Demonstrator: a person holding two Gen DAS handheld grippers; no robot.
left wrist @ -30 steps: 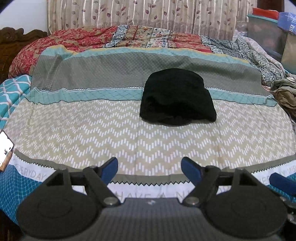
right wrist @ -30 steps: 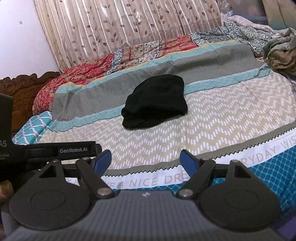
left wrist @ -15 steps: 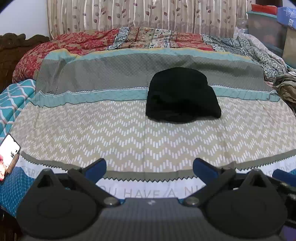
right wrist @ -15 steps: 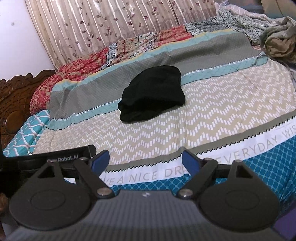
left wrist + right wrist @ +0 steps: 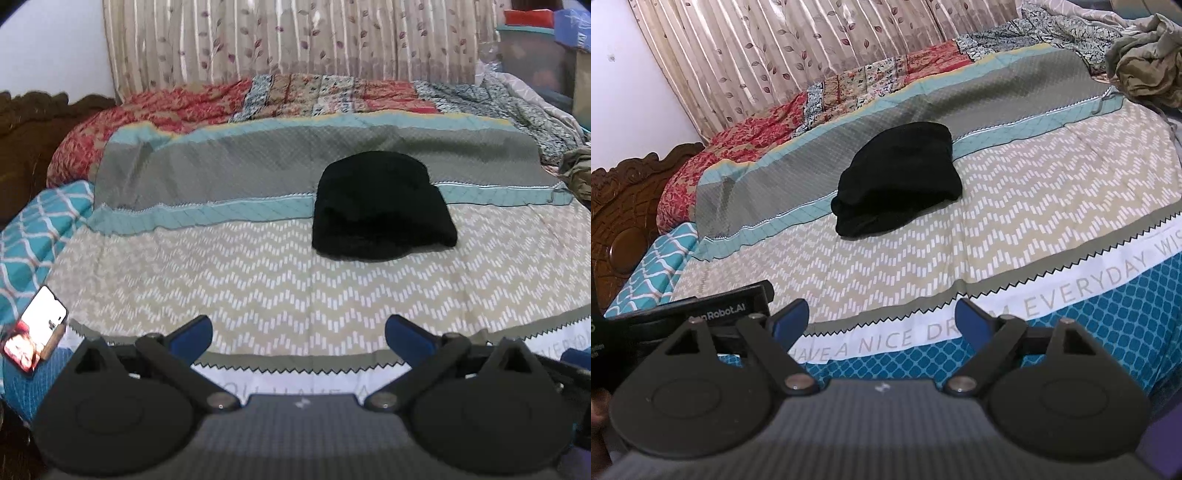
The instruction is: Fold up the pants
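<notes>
Left wrist view: the left tool [image 5: 297, 334] hovers low over the near edge of the bed [image 5: 258, 295], its 2 blue-tipped fingers [image 5: 192, 332] spread wide apart and grasping nothing. The black pants [image 5: 380, 206] lie well ahead of it as a compact folded bundle, resting across the line where the teal stripe meets the chevron band of the bedspread [image 5: 184, 266]. A phone [image 5: 35, 339] with a lit screen lies at the bed's left edge. A patchwork quilt [image 5: 295, 96] is heaped along the far side in front of the leaf-print curtain [image 5: 295, 40].

Right wrist view: the right tool [image 5: 881, 323] is likewise released, its fingers wide apart above the white band of printed lettering. The pants [image 5: 897, 184] sit well ahead, slightly left of centre, folded into stacked layers with the layered edge facing the camera. The other tool's black body pokes in at the left [image 5: 713, 310]. A crumpled olive garment [image 5: 1145, 70] lies at the far right, well apart from the pants, and a carved wooden headboard [image 5: 624, 221] stands at the left.
</notes>
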